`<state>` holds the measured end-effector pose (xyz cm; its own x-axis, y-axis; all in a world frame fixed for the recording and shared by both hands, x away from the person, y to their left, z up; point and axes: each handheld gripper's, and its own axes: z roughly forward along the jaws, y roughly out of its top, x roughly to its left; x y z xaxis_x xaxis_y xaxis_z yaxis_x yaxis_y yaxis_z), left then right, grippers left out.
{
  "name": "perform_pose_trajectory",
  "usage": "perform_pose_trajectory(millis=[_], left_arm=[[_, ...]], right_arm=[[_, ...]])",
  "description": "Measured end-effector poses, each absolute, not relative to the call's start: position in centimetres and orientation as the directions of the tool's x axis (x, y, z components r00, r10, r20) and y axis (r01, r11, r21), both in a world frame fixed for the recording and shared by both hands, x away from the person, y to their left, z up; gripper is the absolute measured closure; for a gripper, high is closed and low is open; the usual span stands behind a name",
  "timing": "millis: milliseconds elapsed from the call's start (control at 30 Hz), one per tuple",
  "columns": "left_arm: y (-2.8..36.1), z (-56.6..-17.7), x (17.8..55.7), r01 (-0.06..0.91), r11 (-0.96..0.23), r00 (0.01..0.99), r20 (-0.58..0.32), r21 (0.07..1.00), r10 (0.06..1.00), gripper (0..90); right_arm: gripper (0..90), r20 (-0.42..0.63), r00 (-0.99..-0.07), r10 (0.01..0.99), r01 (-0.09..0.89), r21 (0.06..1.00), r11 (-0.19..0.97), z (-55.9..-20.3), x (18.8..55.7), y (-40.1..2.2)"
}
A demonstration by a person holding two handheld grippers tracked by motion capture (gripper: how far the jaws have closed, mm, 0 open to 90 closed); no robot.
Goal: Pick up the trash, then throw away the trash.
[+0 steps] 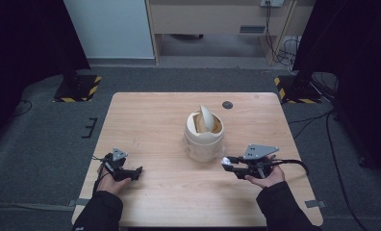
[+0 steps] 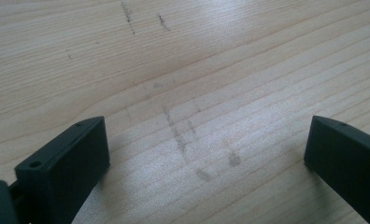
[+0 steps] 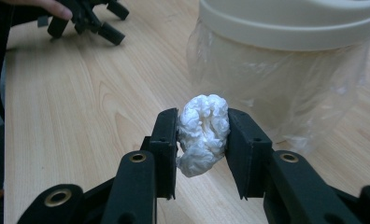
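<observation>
Right gripper [image 3: 202, 140]: jaws closed narrow on a crumpled white tissue wad [image 3: 202, 133], which sits btwn the two jaw pads near their tips and bulges out above and below them. In the high view the same right gripper [image 1: 225, 163] shows the white wad [image 1: 224, 161] at its tip, held just above the table [image 1: 150, 120], w/ the person's right hand [image 1: 267, 177] around the body and the grey plate on top.

Just ahead of the right jaws, slightly to their right: a small cream bin [image 3: 290, 28] w/ a clear plastic liner [image 3: 286, 88] hanging down its side. Wad is near the liner but apart from it. High view: bin [image 1: 204, 139] stands upright mid-table, its swing lid [image 1: 207, 117] tilted up, opening showing.

Left gripper [image 2: 206, 154]: jaws wide open, nothing btwn them, bare wood table [image 2: 197, 70] w/ some dark scuff marks ahead of them. High view: left gripper [image 1: 138, 172] low at the table, held by the left hand [image 1: 112, 184], well apart from bin. Right gripper view also shows it far off beyond the right jaws, up and to their left [image 3: 87, 16].
</observation>
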<state>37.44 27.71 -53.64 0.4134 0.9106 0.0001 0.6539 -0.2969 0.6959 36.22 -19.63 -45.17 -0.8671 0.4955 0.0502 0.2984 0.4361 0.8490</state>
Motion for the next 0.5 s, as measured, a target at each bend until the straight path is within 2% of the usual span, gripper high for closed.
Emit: perform_pose_trajectory(millis=[500], left_arm=[[27.7,-53.6,37.4,0.654,-0.297,0.413,0.001,0.696,0.911,0.0]], right_arm=[[65.6,0.056,-0.824,0.564,0.274,0.91,0.31,-42.5,36.4,-22.6]])
